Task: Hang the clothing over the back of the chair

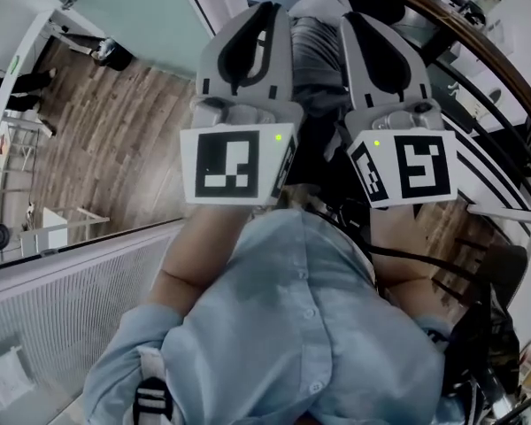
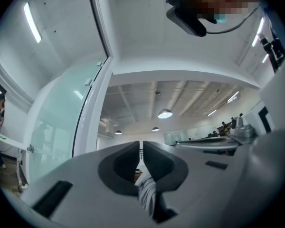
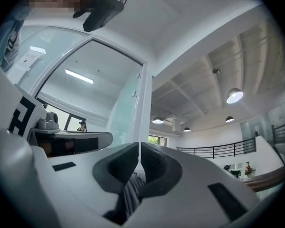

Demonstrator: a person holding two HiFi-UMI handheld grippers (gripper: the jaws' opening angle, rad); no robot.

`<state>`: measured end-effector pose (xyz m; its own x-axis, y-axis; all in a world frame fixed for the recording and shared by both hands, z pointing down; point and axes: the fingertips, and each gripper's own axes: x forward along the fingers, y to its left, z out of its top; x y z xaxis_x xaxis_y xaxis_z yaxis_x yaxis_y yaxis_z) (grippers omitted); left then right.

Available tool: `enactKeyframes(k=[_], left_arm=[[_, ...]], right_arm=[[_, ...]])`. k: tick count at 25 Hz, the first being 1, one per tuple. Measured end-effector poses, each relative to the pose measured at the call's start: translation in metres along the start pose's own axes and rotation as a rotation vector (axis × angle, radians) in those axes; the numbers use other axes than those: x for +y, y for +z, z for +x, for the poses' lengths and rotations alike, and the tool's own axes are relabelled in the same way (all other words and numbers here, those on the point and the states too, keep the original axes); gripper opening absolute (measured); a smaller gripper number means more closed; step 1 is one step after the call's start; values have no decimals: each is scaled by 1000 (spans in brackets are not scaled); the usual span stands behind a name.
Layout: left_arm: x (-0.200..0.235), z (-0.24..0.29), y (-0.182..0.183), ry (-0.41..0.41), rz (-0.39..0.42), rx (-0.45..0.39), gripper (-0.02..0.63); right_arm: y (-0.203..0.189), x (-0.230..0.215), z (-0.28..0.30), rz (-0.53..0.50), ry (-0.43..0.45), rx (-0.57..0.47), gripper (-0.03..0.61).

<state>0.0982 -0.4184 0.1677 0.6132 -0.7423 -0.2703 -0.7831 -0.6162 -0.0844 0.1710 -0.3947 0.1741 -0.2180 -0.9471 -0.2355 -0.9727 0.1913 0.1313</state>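
Left gripper (image 2: 141, 146) and right gripper (image 3: 138, 146) are looking matt plastic, clothing (image 2: 146, 191) ribbed cloth, floor (image 1: 115, 149) grained wood.

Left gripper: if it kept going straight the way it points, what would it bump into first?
Probably nothing close. The left gripper, shut on grey clothing, points slightly upward into open room; the glass wall stands off to its left. Only the far wall seems to lie ahead, but depth is unclear.
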Motion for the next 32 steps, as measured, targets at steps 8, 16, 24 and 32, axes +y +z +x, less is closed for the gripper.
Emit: enactKeyframes(k=[8, 16, 24, 32], left_arm=[[-8, 6, -1, -8, 0, 10, 31], [-9, 2, -6, -3, 1, 25, 31], [-11, -2, -11, -3, 0, 39, 31], [-9, -5, -13, -8, 1, 44, 31]], right_arm=[[-2, 0, 0, -3, -4, -2, 18], [-2, 4, -2, -7, -1, -2, 11], [-3, 6, -4, 2, 5, -2, 11], [-4, 10, -3, -3, 13, 3, 11]])
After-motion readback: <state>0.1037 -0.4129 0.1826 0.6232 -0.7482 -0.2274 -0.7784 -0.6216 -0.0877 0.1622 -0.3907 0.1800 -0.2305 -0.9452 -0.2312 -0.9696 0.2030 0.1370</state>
